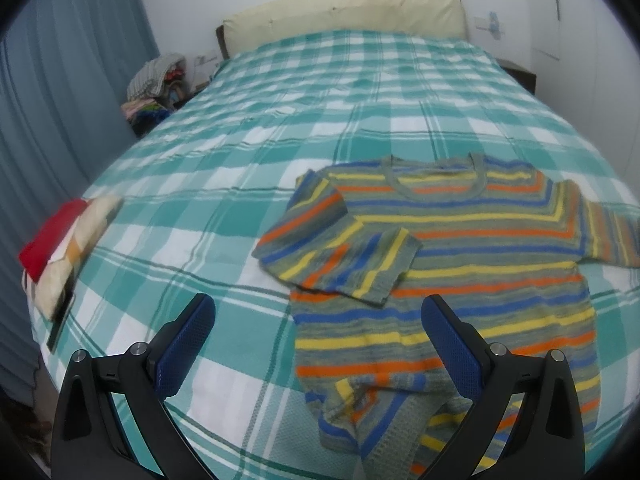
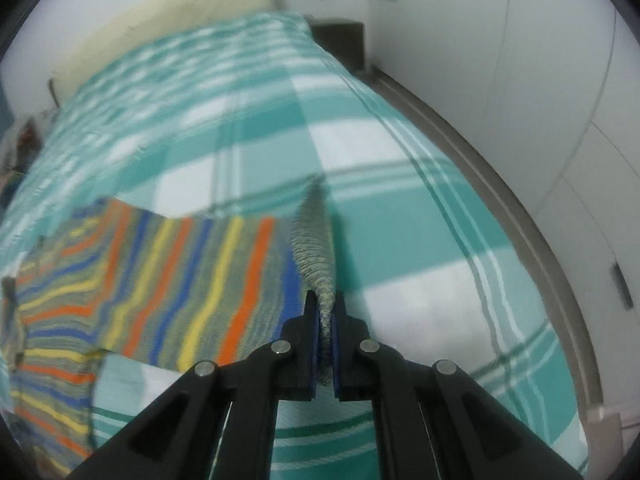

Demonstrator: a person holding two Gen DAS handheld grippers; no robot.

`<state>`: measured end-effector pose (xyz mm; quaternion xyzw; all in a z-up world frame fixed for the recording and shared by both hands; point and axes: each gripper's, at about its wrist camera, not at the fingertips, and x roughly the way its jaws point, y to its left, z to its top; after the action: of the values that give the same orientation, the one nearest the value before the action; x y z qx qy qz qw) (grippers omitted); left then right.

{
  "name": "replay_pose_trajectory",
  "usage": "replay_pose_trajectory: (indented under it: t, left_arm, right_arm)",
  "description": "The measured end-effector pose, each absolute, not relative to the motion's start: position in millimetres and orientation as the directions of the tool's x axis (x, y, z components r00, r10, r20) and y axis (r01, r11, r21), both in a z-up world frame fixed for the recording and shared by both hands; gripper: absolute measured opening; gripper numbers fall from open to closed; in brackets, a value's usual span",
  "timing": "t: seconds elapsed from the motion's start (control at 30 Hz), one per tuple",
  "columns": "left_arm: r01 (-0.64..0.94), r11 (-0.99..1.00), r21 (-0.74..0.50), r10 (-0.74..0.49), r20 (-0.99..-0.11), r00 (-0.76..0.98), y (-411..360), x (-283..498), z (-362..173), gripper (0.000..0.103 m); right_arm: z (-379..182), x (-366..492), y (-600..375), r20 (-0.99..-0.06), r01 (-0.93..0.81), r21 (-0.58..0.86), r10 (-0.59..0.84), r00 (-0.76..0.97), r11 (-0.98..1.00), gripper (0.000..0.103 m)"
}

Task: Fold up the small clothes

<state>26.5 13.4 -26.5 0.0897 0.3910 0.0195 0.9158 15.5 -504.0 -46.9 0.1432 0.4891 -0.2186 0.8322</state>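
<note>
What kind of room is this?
Most likely a bedroom: a big bed with a checked bedspread, a cream headboard, and a striped sweater laid out for folding.

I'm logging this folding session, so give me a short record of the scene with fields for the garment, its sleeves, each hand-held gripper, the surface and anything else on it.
garment: striped knitted sweater in grey, orange, yellow and blue, lying on the bed
near sleeve: folded across the chest
other sleeve: grey ribbed cuff pinched
left hand-held gripper: open, above the hem
right hand-held gripper: shut on the cuff
surface: teal and white checked bedsheet
also there: folded red and cream clothes at the bed's edge
</note>
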Motion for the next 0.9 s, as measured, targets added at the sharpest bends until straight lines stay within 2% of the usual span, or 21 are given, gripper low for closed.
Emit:
replay_pose_trajectory:
  t: [0.17, 0.23, 0.27, 0.3, 0.37, 0.47, 0.53, 0.67, 0.73, 0.8, 0.87, 0.9]
  left_arm:
    - [0.005, 0.986, 0.165, 0.117, -0.717, 0.687, 40, 36, -28, 0.103]
    - [-0.019, 0.985, 0.172, 0.139, -0.718, 0.682, 58, 43, -30, 0.103]
    - [-0.022, 0.983, 0.181, 0.148, -0.719, 0.680, 64, 46, -32, 0.103]
    - [-0.018, 0.982, 0.190, 0.152, -0.722, 0.675, 67, 49, -35, 0.103]
    - [0.031, 0.980, 0.199, 0.131, -0.749, 0.650, 69, 56, -45, 0.103]
    - [0.188, 0.966, 0.177, 0.026, -0.791, 0.612, 46, 69, -51, 0.103]
    - [0.294, 0.932, 0.211, -0.012, -0.793, 0.608, 21, 74, -52, 0.103]
    - [0.485, 0.787, 0.381, 0.010, -0.794, 0.608, -34, 90, -77, 0.103]
    - [0.531, 0.737, 0.418, 0.039, -0.811, 0.583, -44, 102, -95, 0.102]
    - [0.560, 0.709, 0.429, 0.066, -0.831, 0.552, -49, 112, -114, 0.095]
    - [0.585, 0.703, 0.405, 0.074, -0.859, 0.506, -45, 121, -128, 0.060]
    - [0.598, 0.720, 0.352, 0.045, -0.884, 0.466, -43, 125, -131, 0.047]
  right_arm:
    - [-62, 14, -510, -0.887, 0.515, -0.002, -0.240, 0.395, 0.857, 0.004]
    - [-61, 14, -508, -0.886, 0.507, -0.001, -0.236, 0.399, 0.862, 0.008]
    - [-60, 13, -508, -0.887, 0.510, 0.005, -0.232, 0.400, 0.860, 0.019]
    - [-58, 10, -508, -0.890, 0.514, 0.018, -0.221, 0.399, 0.857, 0.044]
    - [-49, 4, -506, -0.885, 0.514, 0.057, -0.195, 0.422, 0.856, 0.073]
    - [-14, -9, -493, -0.844, 0.485, 0.050, -0.222, 0.488, 0.873, 0.073]
    - [9, -18, -482, -0.812, 0.456, 0.045, -0.233, 0.535, 0.889, 0.073]
    - [50, -41, -451, -0.734, 0.384, 0.124, -0.176, 0.656, 0.915, 0.076]
    - [61, -50, -431, -0.703, 0.332, 0.137, -0.145, 0.696, 0.933, 0.076]
    - [66, -55, -414, -0.679, 0.297, 0.124, -0.137, 0.721, 0.947, 0.076]
    - [69, -55, -400, -0.663, 0.271, 0.099, -0.140, 0.735, 0.957, 0.076]
    - [69, -53, -396, -0.656, 0.261, 0.082, -0.145, 0.741, 0.962, 0.076]
